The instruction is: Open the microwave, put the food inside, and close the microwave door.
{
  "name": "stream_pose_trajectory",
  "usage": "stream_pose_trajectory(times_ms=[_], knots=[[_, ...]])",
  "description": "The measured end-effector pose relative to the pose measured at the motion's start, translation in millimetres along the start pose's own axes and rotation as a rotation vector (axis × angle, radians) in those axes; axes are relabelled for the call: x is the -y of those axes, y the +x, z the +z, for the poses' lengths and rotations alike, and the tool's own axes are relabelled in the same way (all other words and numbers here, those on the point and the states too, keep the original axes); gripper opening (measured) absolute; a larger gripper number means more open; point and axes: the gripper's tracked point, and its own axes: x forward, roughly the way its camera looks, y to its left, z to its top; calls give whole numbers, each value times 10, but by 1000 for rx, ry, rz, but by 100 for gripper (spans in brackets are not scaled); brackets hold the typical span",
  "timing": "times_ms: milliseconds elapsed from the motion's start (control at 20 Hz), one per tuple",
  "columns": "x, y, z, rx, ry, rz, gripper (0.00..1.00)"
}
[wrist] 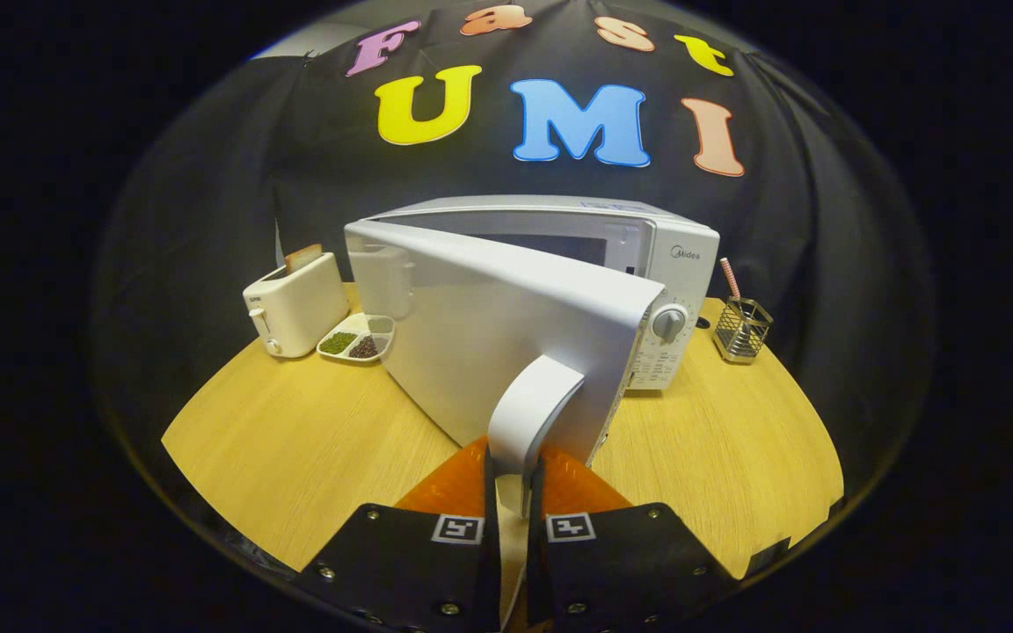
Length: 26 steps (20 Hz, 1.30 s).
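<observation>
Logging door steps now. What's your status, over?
Tongs shut on door handle. Microwave door swung partly open. Food tray on table beside toaster, left of door. Nothing blocking.

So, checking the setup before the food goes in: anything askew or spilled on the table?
Nothing spilled or damaged. The microwave door stands partly open because the tongs grip its handle.

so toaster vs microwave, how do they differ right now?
The toaster is small, with a slice standing up in its slot; the microwave is far bigger. The toaster is untouched; the microwave's door is swung part open, its handle clamped in the tool. Both are white, on the wooden table.
</observation>
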Motion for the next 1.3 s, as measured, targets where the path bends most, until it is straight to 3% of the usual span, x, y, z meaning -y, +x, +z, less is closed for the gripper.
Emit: stream_pose_trajectory(times_ms=[300, 350, 700, 750, 1100, 1300], knots=[[-479, -275, 16, 48, -68, 60, 20], [-544, -314, 6, 48, -74, 67, 25], [-1119, -437, -362, -11, -84, 158, 31], [-1194, -477, -381, -10, -91, 161, 40], [-1579, -596, -459, -4, -154, 174, 41], [-1954, -774, -510, -9, -125, 301, 42]])
